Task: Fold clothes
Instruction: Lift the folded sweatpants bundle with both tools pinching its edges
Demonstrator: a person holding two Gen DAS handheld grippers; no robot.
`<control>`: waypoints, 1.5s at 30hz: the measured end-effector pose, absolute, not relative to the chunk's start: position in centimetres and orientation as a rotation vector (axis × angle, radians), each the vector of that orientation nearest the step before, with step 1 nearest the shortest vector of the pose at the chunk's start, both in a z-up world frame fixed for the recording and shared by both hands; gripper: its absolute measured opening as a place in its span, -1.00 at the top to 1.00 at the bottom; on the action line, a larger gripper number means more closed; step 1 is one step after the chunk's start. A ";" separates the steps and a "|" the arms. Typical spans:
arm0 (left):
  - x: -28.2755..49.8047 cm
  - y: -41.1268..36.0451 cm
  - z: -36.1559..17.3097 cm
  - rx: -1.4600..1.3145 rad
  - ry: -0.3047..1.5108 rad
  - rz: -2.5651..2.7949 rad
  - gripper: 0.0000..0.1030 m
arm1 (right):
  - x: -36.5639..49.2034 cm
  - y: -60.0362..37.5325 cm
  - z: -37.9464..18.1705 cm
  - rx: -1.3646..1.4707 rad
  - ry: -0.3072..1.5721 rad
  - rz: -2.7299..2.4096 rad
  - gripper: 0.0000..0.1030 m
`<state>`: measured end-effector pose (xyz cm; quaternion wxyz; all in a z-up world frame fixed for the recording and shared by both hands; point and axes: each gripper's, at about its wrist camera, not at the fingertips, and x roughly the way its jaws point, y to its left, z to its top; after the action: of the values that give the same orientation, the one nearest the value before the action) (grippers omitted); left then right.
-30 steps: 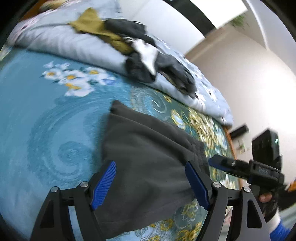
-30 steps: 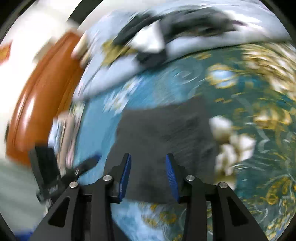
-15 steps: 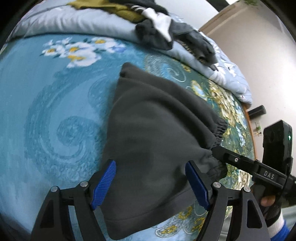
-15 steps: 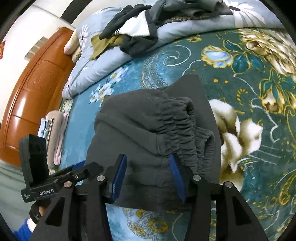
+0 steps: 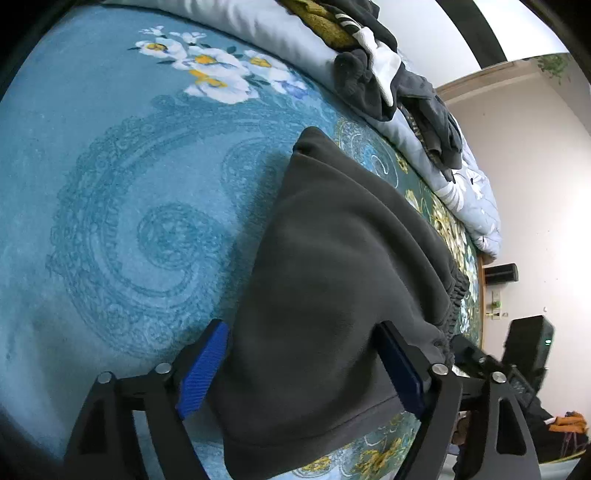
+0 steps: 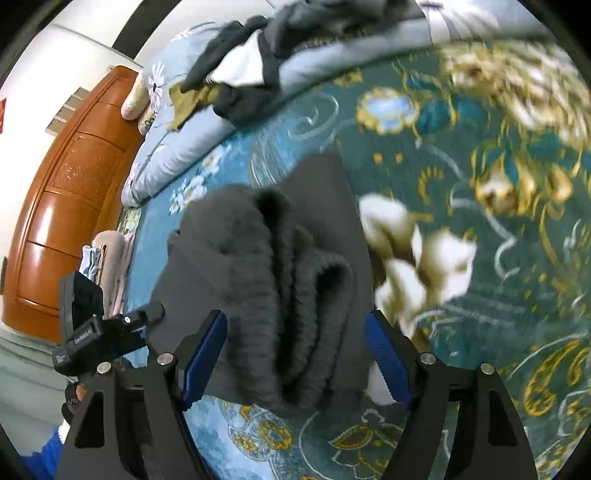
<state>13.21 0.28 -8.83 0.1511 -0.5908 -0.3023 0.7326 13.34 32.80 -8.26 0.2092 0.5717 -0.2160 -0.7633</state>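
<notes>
Two claws, both spread wide, over one folded dark grey garment [image 5: 332, 280] on the bed. Left claw [image 5: 301, 376] open, blue pads either side of the garment's near end, nothing pinched. Garment lies on the teal patterned bedspread [image 5: 110, 221], long axis running away from the left camera toward the far corner, gathered elastic waistband [image 5: 456, 295] along its right edge. Right claw [image 6: 295, 362] open too, straddling the bunched waistband end; here the folds run away from the camera toward the bedding pile. Left claw's body shows at far left in the right view, a gloved hand [image 6: 74, 400] below it. Behind: pale blue quilt [image 5: 258, 33] with a heap of unfolded clothes [image 5: 373, 74] on it. Wooden headboard [image 6: 62, 206] left in the right view, white wall [image 5: 535, 166] right in the left view. Right view partly blurred.
</notes>
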 end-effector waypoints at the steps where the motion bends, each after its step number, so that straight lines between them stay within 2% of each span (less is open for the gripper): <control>1: 13.2 0.2 -9.1 -1.707 -0.877 2.093 -0.85 | 13.4 32.9 -8.7 1.582 -0.620 -2.104 -0.52; 2: 13.1 0.2 -9.3 -1.717 -0.886 2.083 -0.90 | 13.4 32.9 -9.1 1.569 -0.641 -2.086 -0.58; 3: 13.1 0.1 -9.6 -1.725 -0.906 2.070 -0.92 | 13.2 32.9 -9.6 1.564 -0.655 -2.077 -0.80; 4: 13.0 -0.1 -9.9 -1.732 -0.931 2.055 -0.96 | 13.0 33.0 -10.1 1.574 -0.651 -2.077 -0.90; 6: 12.8 -0.2 -10.4 -1.738 -0.963 2.032 -0.99 | 12.6 33.1 -11.0 1.583 -0.670 -2.058 -1.00; 9: 12.2 0.1 -10.6 -1.727 -0.960 2.017 -1.00 | 11.9 33.3 -11.9 1.569 -0.736 -2.015 -1.00; 18: 10.7 2.3 -11.4 -1.730 -0.856 1.964 -1.00 | 11.0 32.0 -12.1 1.505 -0.681 -2.003 -1.00; 24: 10.8 2.1 -12.2 -1.732 -0.901 1.938 -1.00 | 10.7 32.1 -12.5 1.530 -0.685 -1.975 -1.00; 31: 11.0 2.2 -12.0 -1.702 -0.858 1.980 -0.98 | 10.3 31.6 -12.2 1.585 -0.677 -1.965 -1.00; 35: 11.3 2.8 -10.9 -1.643 -0.736 2.050 -0.62 | 10.3 31.0 -11.7 1.622 -0.651 -1.978 -0.80; 42: 11.9 3.2 -9.4 -1.593 -0.620 2.130 -0.39 | 10.6 30.7 -10.4 1.638 -0.669 -2.003 -0.45; 45: 12.0 3.0 -8.6 -1.563 -0.604 2.158 -0.31 | 10.5 30.2 -9.3 1.630 -0.675 -2.002 -0.37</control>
<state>12.05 3.01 -8.60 0.2033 -0.5601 -0.2164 0.7734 10.53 30.24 -9.31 0.2344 0.5937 -0.2459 -0.7295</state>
